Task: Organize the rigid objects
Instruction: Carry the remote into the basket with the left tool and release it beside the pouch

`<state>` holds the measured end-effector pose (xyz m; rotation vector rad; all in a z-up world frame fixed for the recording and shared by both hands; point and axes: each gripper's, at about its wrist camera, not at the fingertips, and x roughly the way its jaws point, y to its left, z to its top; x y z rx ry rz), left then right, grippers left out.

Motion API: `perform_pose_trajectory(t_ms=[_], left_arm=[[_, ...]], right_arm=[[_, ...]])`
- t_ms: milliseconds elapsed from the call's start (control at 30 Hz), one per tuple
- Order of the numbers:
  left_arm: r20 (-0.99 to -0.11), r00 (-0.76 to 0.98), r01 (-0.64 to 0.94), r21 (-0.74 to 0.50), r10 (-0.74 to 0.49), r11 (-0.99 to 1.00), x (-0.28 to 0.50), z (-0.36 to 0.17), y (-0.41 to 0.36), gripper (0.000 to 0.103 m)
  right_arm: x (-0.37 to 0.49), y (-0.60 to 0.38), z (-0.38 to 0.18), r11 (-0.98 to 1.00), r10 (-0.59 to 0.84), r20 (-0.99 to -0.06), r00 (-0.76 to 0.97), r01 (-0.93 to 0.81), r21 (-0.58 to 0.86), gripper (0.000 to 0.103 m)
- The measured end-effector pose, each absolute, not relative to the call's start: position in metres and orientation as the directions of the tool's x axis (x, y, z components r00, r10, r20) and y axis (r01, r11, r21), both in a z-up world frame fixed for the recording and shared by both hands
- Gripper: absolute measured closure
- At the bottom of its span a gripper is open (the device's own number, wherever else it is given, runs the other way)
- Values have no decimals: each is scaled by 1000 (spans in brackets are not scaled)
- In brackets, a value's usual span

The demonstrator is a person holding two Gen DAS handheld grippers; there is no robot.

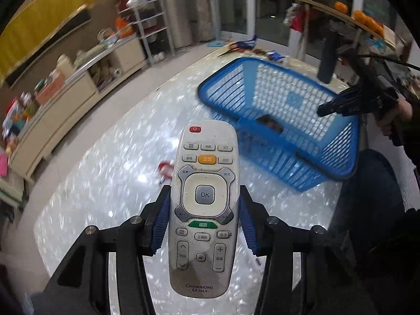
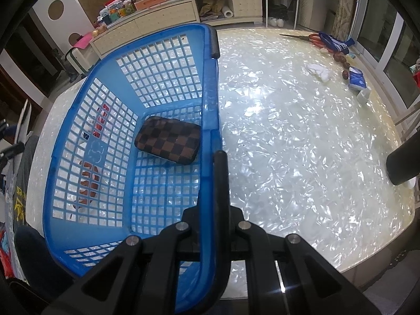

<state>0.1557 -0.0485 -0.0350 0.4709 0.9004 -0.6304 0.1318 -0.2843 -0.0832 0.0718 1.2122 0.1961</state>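
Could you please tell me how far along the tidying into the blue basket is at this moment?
Done: a checkered case already lies in the blue basket. In hand: the left claw grips a white remote above the table, while the right claw pinches the basket's rim. Left: the remote, then scissors and a tissue pack on the table.

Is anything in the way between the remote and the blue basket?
Nothing visible blocks it. The left gripper holds the remote above bare table, and the basket is open on top. Inside lies only a checkered case, leaving room beside it.
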Motion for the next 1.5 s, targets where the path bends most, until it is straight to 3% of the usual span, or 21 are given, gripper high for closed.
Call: perform_pose_trajectory(t_ms=[767, 1500], left_arm=[[-831, 402, 827, 148, -385, 543, 179, -37, -179, 50], [-876, 321, 879, 135, -360, 457, 209, -94, -230, 51]], right_arm=[[133, -290, -88, 973, 223, -911, 348, -135, 186, 96], [133, -293, -88, 970, 240, -903, 357, -113, 213, 96]])
